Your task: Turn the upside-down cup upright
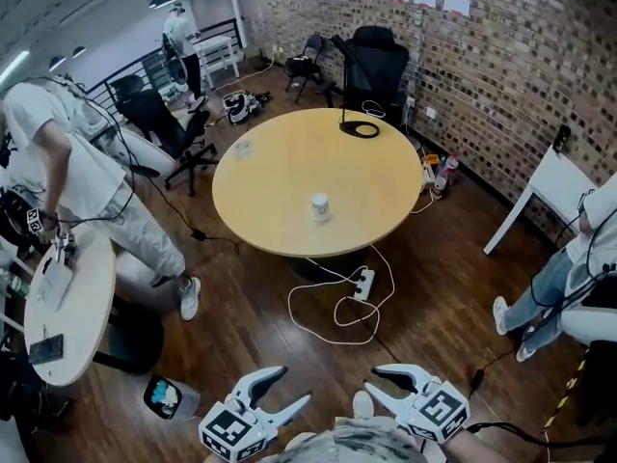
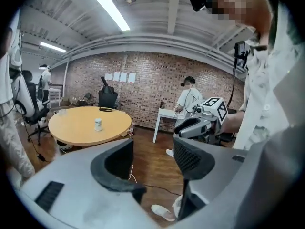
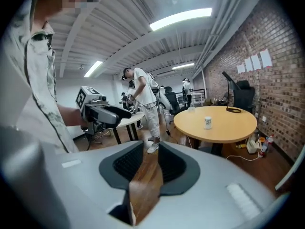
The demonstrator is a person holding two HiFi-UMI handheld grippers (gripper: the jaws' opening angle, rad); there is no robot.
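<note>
Left claw (image 1: 295, 383): jaws stand apart; nothing between them, only wooden floor (image 1: 241, 297) shows through the gap. Held low, close to the person's body.
Right claw (image 1: 370, 377): jaws parted by a narrower gap; nothing between the pads. Held just beside the left claw, at about the same height.
Cup (image 1: 320, 206): white, standing on the round table (image 1: 280, 162), well apart from both claws and straight ahead of them. Too small to tell which end is up.
Cup from the left gripper view: ahead and to the left of the jaws (image 2: 98, 124).
Cup from the right gripper view: ahead and to the right of the jaws (image 3: 208, 122).
Contact: neither claw touches the cup or the table.
Between claws and table: bare floor with a white power strip (image 1: 363, 283) and its coiled cable.
</note>
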